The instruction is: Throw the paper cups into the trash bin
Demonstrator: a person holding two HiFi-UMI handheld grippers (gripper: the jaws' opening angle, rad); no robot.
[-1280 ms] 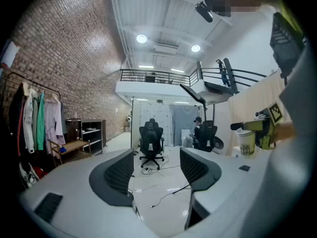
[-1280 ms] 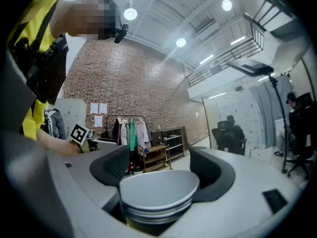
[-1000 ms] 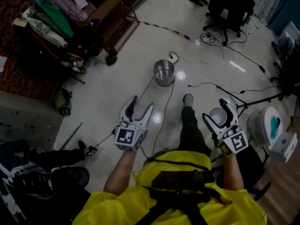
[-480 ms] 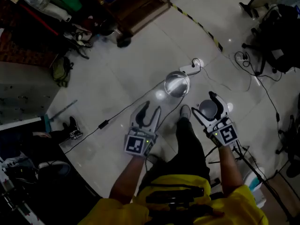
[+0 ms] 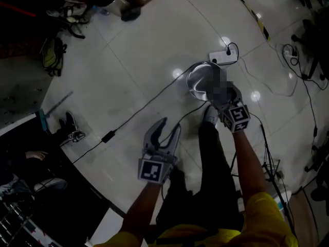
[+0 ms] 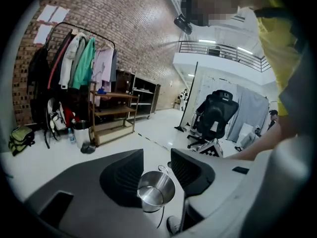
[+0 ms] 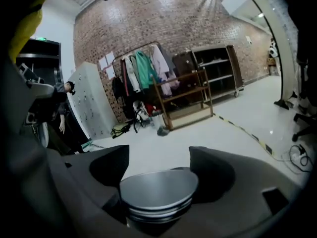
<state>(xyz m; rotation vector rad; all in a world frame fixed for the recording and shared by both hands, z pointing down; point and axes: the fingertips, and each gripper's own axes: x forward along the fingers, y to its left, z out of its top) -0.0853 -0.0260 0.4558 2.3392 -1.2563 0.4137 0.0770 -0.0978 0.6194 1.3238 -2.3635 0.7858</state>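
The trash bin (image 5: 198,81), a shiny metal pail, stands on the pale floor just ahead of the person's feet. My right gripper (image 5: 226,94) hovers at the bin's right rim, partly behind a mosaic patch. It is shut on a stack of paper cups (image 7: 158,195), which sit mouth-up between its jaws in the right gripper view. My left gripper (image 5: 170,127) hangs lower and to the left of the bin, shut with nothing in it. In the left gripper view the bin (image 6: 156,191) shows through the narrow slit of that gripper (image 6: 157,155).
A white power strip (image 5: 221,57) and black cables (image 5: 149,106) lie on the floor round the bin. The person's dark trouser leg and shoe (image 5: 209,115) stand right behind it. A clothes rack (image 6: 74,78), a wooden shelf (image 6: 111,115) and an office chair (image 6: 215,115) stand farther off.
The right gripper has carried the cups forward to the bin's rim. The left gripper's jaws have closed from wide open. The bin now lies nearer in the head view.
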